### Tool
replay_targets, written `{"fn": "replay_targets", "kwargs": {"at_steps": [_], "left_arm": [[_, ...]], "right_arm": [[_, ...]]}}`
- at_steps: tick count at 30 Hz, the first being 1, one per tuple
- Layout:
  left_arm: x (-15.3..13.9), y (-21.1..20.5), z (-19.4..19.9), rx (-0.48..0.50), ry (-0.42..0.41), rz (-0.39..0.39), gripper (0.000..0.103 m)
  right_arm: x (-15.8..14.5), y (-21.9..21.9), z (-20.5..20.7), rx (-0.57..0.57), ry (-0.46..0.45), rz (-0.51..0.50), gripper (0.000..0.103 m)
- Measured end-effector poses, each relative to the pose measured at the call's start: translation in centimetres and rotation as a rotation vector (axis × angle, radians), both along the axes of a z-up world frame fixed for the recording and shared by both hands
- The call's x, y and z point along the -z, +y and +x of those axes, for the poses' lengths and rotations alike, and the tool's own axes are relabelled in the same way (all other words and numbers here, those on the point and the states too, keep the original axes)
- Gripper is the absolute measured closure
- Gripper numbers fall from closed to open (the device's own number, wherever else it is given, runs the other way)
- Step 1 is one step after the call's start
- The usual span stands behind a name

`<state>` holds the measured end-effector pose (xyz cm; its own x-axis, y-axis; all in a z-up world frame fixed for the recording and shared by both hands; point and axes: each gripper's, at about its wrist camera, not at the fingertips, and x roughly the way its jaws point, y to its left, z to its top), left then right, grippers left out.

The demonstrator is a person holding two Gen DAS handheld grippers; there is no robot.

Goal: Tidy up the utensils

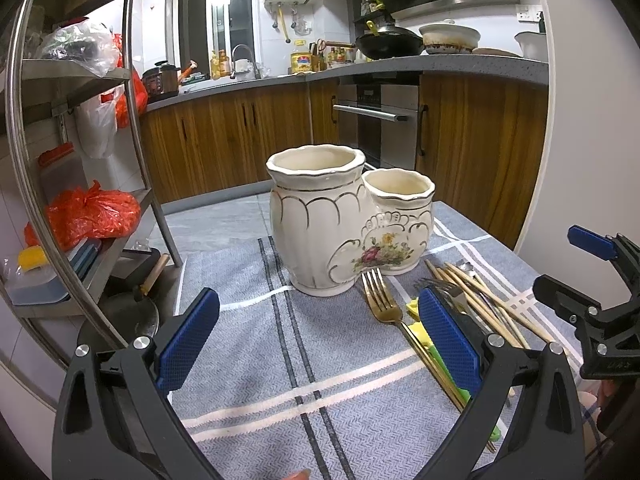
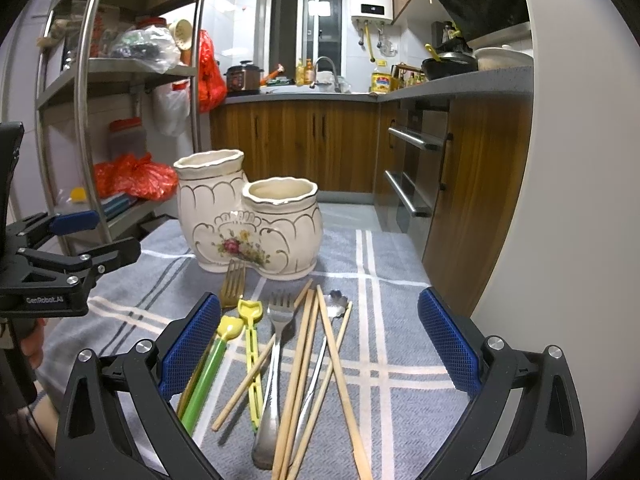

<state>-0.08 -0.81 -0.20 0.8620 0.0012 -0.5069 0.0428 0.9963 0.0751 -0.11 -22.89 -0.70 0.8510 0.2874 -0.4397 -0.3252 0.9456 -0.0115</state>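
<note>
the holder was glossy glazed ceramic with gilt trim. the cloth looked woven and matt. the chopsticks were pale wood, one fork shiny steel, another fork gold metal, the gripper pads textured blue.

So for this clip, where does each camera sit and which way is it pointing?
Left wrist: on the left tongs, low over the striped cloth, facing the two-pot ceramic holder; the right tongs show at its right edge.
Right wrist: on the right tongs, above the chopsticks and silver fork, facing the same holder; the left tongs and a hand show at left.
Shared: holder, gold fork, cloth, kitchen cabinets.
</note>
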Motion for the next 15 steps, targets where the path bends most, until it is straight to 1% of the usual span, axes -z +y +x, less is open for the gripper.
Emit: {"fn": "replay_targets", "kwargs": {"at_steps": [4, 13, 15], "left_arm": [[0.30, -0.03, 0.30, 0.000, 0.009, 0.009, 0.005], [0.38, 0.26, 0.33, 0.012, -0.004, 0.006, 0.005], [0.47, 0.17, 0.32, 0.038, 0.004, 0.010, 0.005]], "right_arm": [[0.27, 0.22, 0.02, 0.003, -0.005, -0.010, 0.005], [0.71, 0.42, 0.12, 0.011, -0.010, -0.019, 0.005], [0.81, 0.44, 0.12, 0.012, -0.015, -0.018, 0.005]]}}
